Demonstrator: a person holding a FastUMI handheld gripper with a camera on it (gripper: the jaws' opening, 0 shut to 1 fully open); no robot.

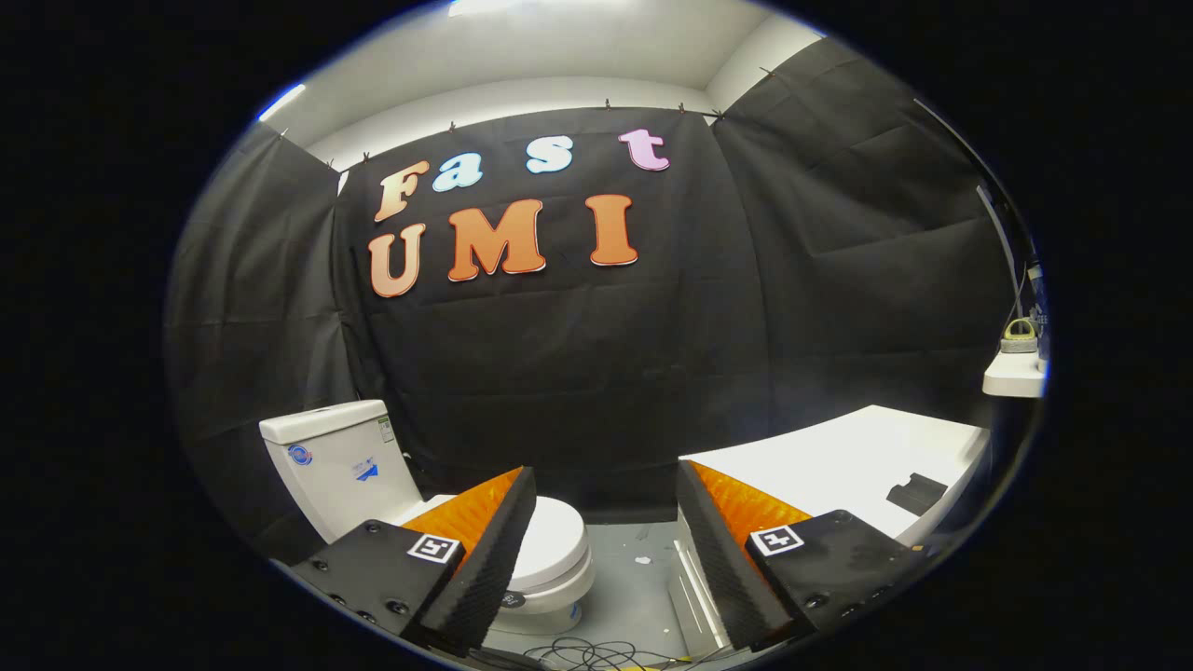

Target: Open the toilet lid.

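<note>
The claw is held above the floor with its 2 fingers spread wide apart, gripping nothing. Beyond the left finger stands a white toilet, well apart from the claw. Its tank sits against the black cloth wall, and its lid lies flat and closed over the bowl, partly hidden behind that left finger. Beyond the right finger is a white table, with a small dark flat object lying near its right edge. A grey floor shows between the 2 fingers, and a tangle of dark cables lies on it just below the toilet bowl. Farther right, a small white shelf carries an object too small to identify.
</note>
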